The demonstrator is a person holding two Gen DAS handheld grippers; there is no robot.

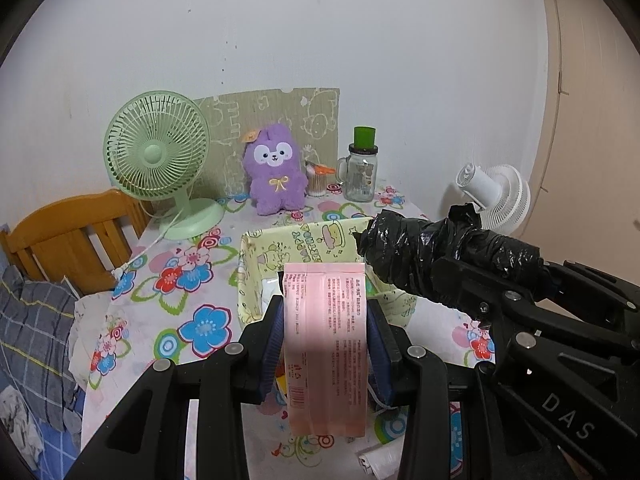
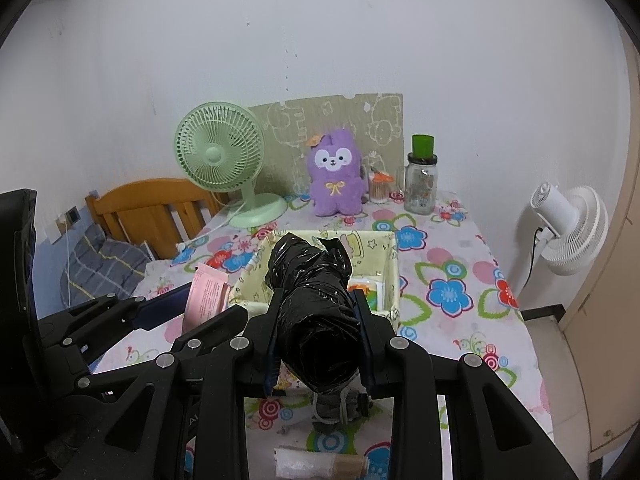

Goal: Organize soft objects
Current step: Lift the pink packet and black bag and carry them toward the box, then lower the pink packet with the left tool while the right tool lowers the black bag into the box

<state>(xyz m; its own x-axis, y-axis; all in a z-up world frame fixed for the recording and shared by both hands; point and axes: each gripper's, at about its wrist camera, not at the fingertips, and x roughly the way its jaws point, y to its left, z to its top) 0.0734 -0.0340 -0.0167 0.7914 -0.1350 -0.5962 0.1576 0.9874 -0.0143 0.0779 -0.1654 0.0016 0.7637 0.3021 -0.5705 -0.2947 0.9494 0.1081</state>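
Raised letters "DAS" are legible on the right gripper's frame in the left wrist view; the print on the pink packet (image 1: 326,344) is too small to read. The left gripper (image 1: 325,344) is clamped on the pink packet, held upright just in front of the yellow fabric basket (image 1: 304,240). The right gripper (image 2: 318,340) is clamped on a black plastic-wrapped roll (image 2: 316,300), angled downward over the basket's near edge
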